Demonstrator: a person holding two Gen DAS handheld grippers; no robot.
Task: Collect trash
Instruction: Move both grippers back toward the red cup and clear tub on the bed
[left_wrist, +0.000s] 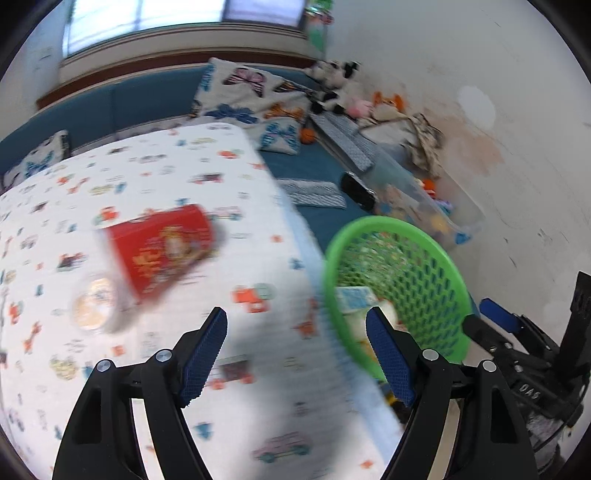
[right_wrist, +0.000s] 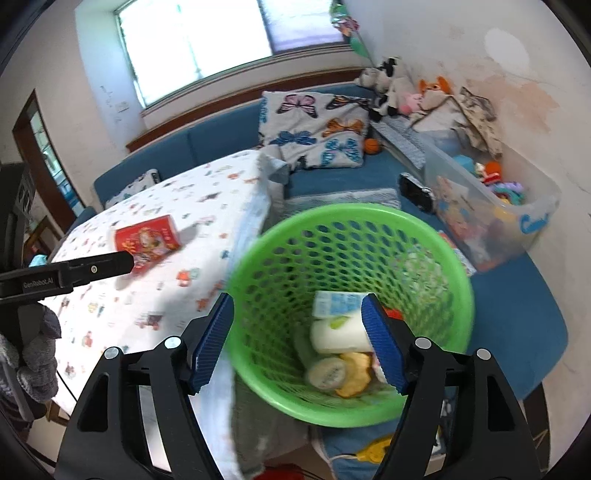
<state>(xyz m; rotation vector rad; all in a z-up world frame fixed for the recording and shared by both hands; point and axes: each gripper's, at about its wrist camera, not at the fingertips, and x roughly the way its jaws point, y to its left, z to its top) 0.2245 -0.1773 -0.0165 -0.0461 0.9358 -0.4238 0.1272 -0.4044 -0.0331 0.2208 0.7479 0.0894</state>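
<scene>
While both wide open, L tool (left_wrist: 295, 328) empty over table (left_wrist: 258, 424), R tool (right_wrist: 297, 321) over basket (right_wrist: 424, 229)

The left wrist camera looks down over the patterned tablecloth (left_wrist: 155, 177) from close above, facing the sofa (left_wrist: 147, 99) and window. The right wrist camera hangs just beside the table edge, peering into the green basket (right_wrist: 461, 291). Both 2 views share basket, tablecloth and sofa.

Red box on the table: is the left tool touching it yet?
Apart. In the left wrist view the left tool is open, with patterned tablecloth showing between its fingertips and the red box.
</scene>
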